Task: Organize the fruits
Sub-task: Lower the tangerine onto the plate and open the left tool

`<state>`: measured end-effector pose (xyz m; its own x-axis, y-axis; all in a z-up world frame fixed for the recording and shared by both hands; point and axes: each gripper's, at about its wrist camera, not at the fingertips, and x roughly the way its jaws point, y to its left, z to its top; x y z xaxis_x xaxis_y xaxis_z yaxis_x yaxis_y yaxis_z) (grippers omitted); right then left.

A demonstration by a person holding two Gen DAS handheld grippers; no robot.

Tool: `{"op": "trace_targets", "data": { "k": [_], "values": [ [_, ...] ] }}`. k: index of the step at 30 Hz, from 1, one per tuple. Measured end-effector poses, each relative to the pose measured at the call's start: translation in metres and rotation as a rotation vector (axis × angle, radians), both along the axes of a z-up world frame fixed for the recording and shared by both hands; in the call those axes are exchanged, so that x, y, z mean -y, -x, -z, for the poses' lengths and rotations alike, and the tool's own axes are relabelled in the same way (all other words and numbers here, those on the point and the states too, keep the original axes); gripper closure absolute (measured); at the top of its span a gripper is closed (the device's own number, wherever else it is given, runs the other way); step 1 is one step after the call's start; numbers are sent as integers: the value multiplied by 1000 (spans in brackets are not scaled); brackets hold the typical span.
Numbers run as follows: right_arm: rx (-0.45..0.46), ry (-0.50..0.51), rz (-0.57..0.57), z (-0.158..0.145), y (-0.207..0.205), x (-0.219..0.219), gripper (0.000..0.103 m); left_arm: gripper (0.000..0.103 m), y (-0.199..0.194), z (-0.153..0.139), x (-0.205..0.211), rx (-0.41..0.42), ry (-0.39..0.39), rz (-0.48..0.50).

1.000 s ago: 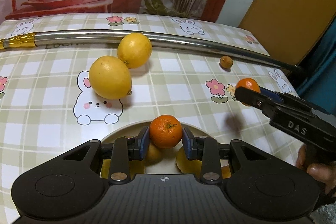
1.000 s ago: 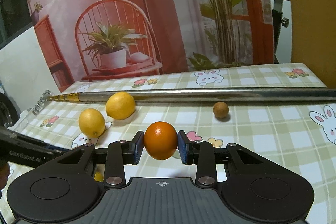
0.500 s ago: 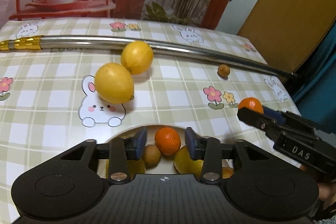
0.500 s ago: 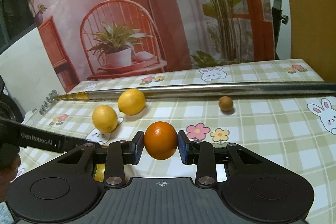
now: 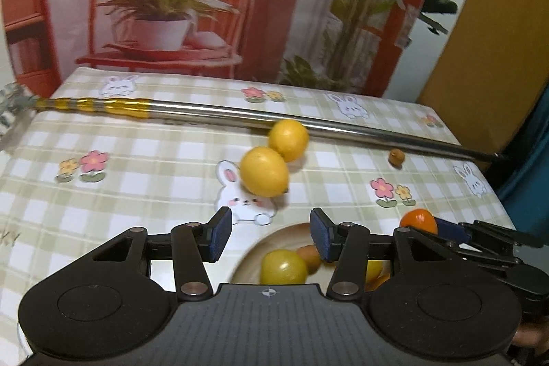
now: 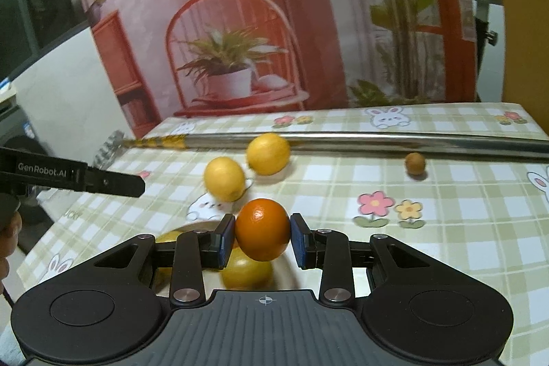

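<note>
My right hand-held gripper (image 6: 262,239) is clamped on an orange (image 6: 262,229), its blue pads pressed against both sides of the fruit, and it hangs over the near part of a cream plate (image 5: 274,233) on the bench (image 6: 463,228). My left hand-held gripper (image 5: 271,237) has its jaws spread wide apart with nothing between them, over the same plate.

The left wrist view shows the plate's contents best: a yellow fruit (image 5: 283,266) and a small brown one beside it, with more fruit partly hidden behind the right finger. It also shows the right hand-held gripper from the side at the right edge, orange at its tip.

The right wrist view shows only a yellow fruit under the held orange, but it shows the left hand-held gripper's finger reaching in from the left and part of the hand holding it.

Both views show two lemons (image 6: 224,178) lying close together on the checked tablecloth, the farther one (image 6: 268,153) against a long metal pole (image 6: 411,143). A small brown fruit (image 6: 415,163) sits well to the right, near the pole.
</note>
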<state>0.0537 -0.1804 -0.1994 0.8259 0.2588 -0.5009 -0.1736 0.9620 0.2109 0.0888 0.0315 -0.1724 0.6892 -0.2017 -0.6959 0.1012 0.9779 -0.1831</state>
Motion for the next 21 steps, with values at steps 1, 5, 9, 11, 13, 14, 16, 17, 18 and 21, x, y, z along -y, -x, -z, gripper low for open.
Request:
{"op": "trace_targets", "data": {
  "k": [1,5,9,11,13,14,16,17,18,21],
  "values": [
    [-5,0,-10,-1,1,-4,72,50,3,-1,-3,4,-2,-7],
    [-24,23,-45,-5,2,-21,72,44,16,0,-15,15,-15,-17],
    [-58,39,-61,-7,1,-35,72,40,26,2,-28,15,-5,-25],
    [-79,45,-67,-6,0,-42,72,38,31,2,-34,21,0,-30],
    [-101,55,-77,-4,-2,-51,72,35,35,2,-39,28,6,-33],
    [-109,61,-83,-3,-2,-55,72,32,36,2,-42,32,11,-31],
    [-131,78,-101,-1,-3,-65,72,28,41,2,-47,39,19,-30],
    [-140,88,-110,1,-4,-69,72,26,42,2,-49,41,23,-33],
    [-150,99,-118,2,-4,-74,72,26,44,3,-51,44,27,-35],
    [-177,122,-137,7,-6,-86,72,24,47,4,-59,43,40,-41]
  ]
}}
